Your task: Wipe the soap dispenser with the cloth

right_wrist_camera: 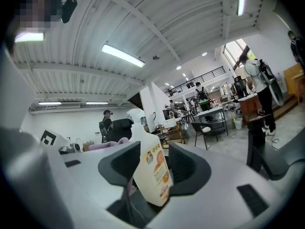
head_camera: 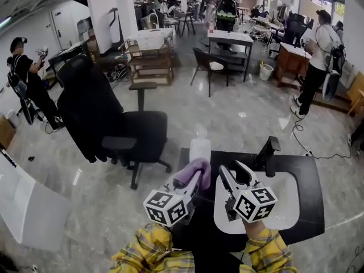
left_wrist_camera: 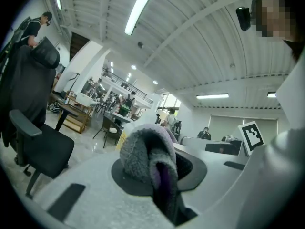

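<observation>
Here, seen from above, a person in yellow plaid sleeves holds two grippers over the near-left part of a black table (head_camera: 310,201) in a large, busy workshop. The left gripper (head_camera: 196,181) is clenched on a fuzzy grey-purple cloth (head_camera: 192,171); its own view shows the bunched cloth pinched between the dark pads and bulging out above them. The cloth sits low against the front of the soap dispenser (head_camera: 199,149), a white pump bottle standing upright at the table's far-left edge. The right gripper (head_camera: 234,172) is just to the right of the cloth with its jaws spread apart and nothing clamped. In its own view the bottle shows in the gap between the pads, with an orange picture on its label, and a bit of the cloth peeks out at the left. From above, the bottle stands just beyond and to the left of this gripper's tips. A white basin (head_camera: 287,209) is set into the table under and to the right of the right gripper, with a black upright fixture (head_camera: 267,152) behind it. A black office chair (head_camera: 114,124) stands on the grey floor to the left of the table. Several people stand among desks farther back.
</observation>
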{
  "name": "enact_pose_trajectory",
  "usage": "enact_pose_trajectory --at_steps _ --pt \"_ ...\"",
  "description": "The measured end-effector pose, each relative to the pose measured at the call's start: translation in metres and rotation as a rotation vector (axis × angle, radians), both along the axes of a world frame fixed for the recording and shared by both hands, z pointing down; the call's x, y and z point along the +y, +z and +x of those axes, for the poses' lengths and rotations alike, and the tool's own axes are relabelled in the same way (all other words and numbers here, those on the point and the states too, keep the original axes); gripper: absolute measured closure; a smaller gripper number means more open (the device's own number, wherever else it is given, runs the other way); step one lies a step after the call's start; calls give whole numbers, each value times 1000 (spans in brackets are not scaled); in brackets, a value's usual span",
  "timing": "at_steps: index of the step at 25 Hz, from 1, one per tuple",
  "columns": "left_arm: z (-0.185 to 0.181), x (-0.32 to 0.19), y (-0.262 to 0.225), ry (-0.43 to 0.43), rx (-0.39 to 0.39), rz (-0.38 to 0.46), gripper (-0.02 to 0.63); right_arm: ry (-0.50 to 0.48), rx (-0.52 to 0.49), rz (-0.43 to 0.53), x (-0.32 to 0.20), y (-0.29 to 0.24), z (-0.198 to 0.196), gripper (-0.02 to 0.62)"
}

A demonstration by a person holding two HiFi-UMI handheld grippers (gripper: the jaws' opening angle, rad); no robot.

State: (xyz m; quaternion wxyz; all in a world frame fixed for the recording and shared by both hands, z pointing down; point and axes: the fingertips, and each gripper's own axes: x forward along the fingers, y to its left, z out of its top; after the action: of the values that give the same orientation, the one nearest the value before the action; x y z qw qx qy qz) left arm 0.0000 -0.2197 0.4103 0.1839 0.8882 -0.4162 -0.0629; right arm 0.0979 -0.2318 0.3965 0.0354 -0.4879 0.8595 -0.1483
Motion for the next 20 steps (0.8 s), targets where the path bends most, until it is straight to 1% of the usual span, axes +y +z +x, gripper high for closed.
enact_pose_trajectory --at_steps 4,9,11,14,17,20 --pt "-1 1 5 8 5 -6 557 -4 -9 -13 0 6 -4 420" --pt "-1 4 13 22 35 -31 557 -13 -11 -32 2 15 -10 420" --pt "-1 5 18 26 31 -45 556 -13 -13 -41 3 18 -10 420" --pt "0 6 33 27 20 -90 557 -10 -20 -51 3 21 -8 422" --pt "0 5 49 25 29 -141 557 -6 -28 -63 3 24 -4 425" --pt "1 4 62 29 17 -170 557 1 -30 -71 4 27 -1 428"
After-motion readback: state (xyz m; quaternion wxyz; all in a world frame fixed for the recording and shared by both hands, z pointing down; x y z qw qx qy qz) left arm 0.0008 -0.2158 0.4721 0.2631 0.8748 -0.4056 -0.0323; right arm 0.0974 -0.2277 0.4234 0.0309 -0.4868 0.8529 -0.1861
